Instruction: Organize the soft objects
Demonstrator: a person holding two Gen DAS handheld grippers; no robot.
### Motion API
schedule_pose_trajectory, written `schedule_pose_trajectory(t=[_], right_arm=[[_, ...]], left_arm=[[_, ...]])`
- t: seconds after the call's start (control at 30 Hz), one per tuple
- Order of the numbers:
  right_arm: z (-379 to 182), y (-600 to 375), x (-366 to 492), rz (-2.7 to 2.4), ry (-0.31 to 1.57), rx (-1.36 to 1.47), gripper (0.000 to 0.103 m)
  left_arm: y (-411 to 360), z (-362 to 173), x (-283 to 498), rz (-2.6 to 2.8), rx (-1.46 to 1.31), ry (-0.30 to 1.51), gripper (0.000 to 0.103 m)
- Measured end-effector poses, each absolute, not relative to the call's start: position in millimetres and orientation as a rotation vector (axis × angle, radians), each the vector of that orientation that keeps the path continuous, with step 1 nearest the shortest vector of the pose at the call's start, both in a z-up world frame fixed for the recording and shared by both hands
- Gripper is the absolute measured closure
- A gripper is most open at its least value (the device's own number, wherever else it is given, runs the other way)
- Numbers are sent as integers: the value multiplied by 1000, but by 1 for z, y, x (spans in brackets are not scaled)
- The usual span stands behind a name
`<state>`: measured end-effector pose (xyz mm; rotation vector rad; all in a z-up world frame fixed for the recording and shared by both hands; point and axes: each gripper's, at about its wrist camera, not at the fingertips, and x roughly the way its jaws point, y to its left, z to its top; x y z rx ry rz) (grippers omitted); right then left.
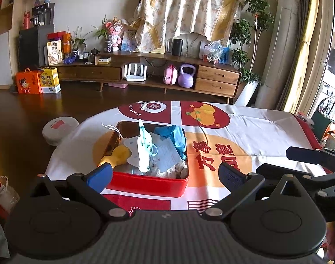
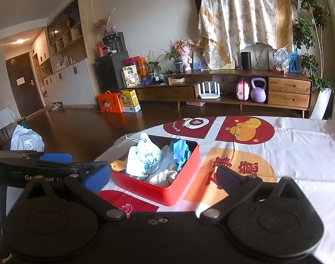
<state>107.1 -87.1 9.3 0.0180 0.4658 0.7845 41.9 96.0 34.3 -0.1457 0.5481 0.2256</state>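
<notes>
My left gripper and right gripper hover with jaws spread and empty before one red rectangular metal tin on the cloth-covered worktop. Inside lie one white printed fabric pouch with drawstring, one crumpled blue thin glove, one yellow rubbery duck-like toy and some cream cloth. All seem light and limp; I judge a pinch on a raised fold safest, the tin itself being stiff and slippery.

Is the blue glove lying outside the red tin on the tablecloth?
No, the blue glove sits inside the red tin, against its far corner.
</notes>
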Motion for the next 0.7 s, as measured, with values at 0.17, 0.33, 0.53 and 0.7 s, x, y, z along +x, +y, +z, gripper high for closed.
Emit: schedule_pose_trajectory(t=[0.17, 0.33, 0.53, 0.7], right_arm=[[10, -87, 107, 783, 469, 19, 0], [8, -87, 106, 779, 471, 16, 0], [7, -88, 106, 778, 475, 16, 0], [5, -89, 107, 768, 475, 17, 0]], left_arm=[[95, 34, 43, 229, -149, 554, 0], [94, 34, 44, 224, -151, 558, 0], [94, 34, 44, 224, -151, 559, 0], [95, 34, 43, 225, -158, 552, 0]])
